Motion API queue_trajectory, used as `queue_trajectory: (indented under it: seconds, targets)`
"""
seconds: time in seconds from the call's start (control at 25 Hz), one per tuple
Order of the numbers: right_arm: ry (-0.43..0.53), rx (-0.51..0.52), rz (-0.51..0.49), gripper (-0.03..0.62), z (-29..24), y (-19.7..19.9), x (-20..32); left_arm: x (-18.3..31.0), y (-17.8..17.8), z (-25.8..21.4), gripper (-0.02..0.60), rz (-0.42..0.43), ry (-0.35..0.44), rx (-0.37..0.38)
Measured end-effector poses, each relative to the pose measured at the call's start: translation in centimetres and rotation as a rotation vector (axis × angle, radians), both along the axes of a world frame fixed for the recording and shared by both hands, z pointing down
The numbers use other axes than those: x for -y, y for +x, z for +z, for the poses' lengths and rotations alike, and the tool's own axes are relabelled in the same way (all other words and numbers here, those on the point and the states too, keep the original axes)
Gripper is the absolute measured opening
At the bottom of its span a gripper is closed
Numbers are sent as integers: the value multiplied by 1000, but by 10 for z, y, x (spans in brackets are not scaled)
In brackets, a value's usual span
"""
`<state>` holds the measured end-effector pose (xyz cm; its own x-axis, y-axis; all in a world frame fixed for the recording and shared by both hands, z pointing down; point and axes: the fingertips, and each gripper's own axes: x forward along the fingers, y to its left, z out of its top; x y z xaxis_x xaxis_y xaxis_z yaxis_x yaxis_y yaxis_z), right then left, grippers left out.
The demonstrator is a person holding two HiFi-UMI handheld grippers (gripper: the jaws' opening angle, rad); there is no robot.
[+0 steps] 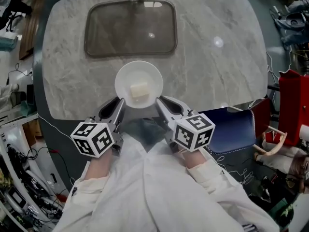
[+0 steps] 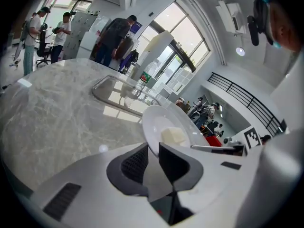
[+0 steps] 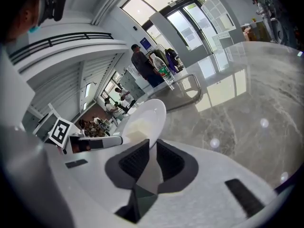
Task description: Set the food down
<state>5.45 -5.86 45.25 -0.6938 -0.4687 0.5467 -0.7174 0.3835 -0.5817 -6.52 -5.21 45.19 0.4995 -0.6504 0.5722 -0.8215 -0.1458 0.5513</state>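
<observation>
White china fills the head view: we hold a plate (image 1: 121, 76) over the near edge of the marble table (image 1: 217, 71), just short of the tray (image 1: 89, 30). We take it from both sides, we judge, so that it rides level. A pale block of food (image 1: 139, 91) lies at its middle, and the tray holds nothing we can see.

From the left gripper view, the left gripper (image 1: 120, 102) is clamped on the plate's rim, the food just past its jaws.

From the right gripper view, the right gripper (image 1: 160, 102) pinches the opposite rim likewise. We cannot tell whether the plate touches the table.
</observation>
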Motion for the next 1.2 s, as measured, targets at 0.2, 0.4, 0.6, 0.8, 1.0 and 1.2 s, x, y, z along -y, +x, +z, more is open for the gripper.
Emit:
queue_trajectory:
  seconds: [0.2,0.4,0.6,0.8,1.0,1.2]
  targets:
    - [14,-7,25,41,-3,-7,18,20,-7,-3,69,6,6,-13]
    - [25,-13,63,41,-8,-14,43,48,-15,-7,69,41,16,-18]
    - [22,-15,93,41,-10,-28,73,80,-29,-11,69,63,25,-17]
    - [11,-23,110,41,-7,-40,101,109,-40,-7,69,78,23,-6]
    - [17,-47,109,41,-5,-48,128,138,-48,-4,69,93,24,-10]
    - [17,-59,114,41,0,-53,160,169,-54,0,69,93,24,-20]
